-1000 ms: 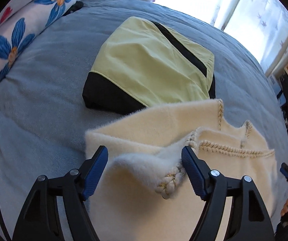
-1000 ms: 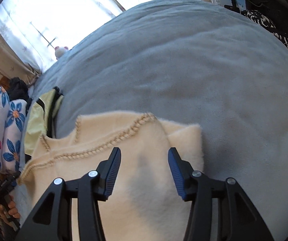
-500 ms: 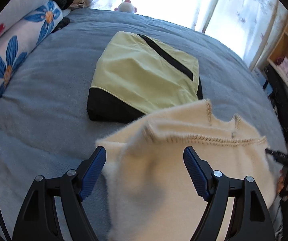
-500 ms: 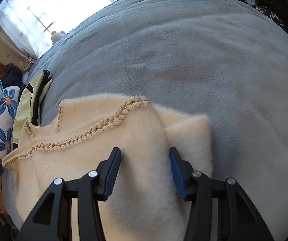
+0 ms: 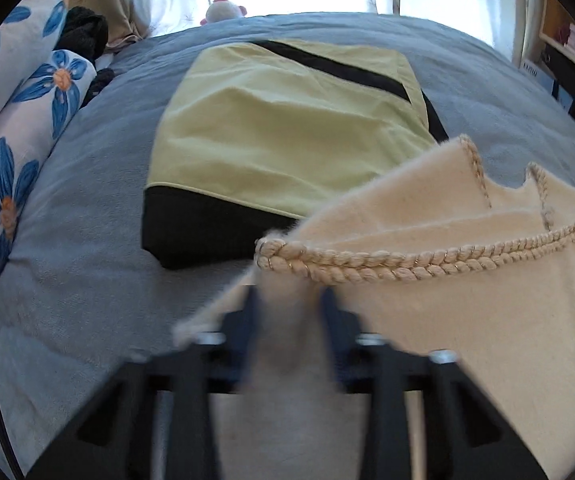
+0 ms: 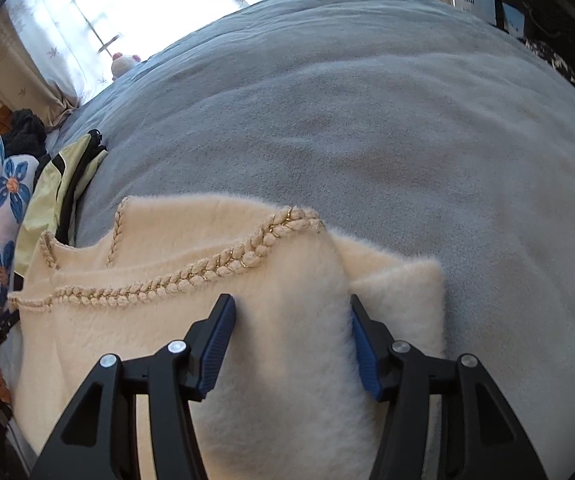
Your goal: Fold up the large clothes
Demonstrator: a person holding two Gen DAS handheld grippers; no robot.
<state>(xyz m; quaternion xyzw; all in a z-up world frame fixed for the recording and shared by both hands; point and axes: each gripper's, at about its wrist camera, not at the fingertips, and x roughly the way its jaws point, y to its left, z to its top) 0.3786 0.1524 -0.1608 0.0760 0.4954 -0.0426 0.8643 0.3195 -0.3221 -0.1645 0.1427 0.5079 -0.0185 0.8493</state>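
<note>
Cream fluffy braid-trimmed sweater (image 5: 467, 320) is pinched in my left tool (image 5: 289, 332); my right tool (image 6: 289, 344), just closing, straddles its fold unclamped, so lift evenly.

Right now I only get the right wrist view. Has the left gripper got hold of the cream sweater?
Observer: Yes. The left gripper has just been closing its jaws, and a bunch of the cream sweater is pinched between them.
Operator: Where on it?
Observer: Just below the end of the braided trim.
Operator: What lies beyond that corner?
Observer: The folded yellow garment, lying flat with its black edge nearest the left gripper.
</note>
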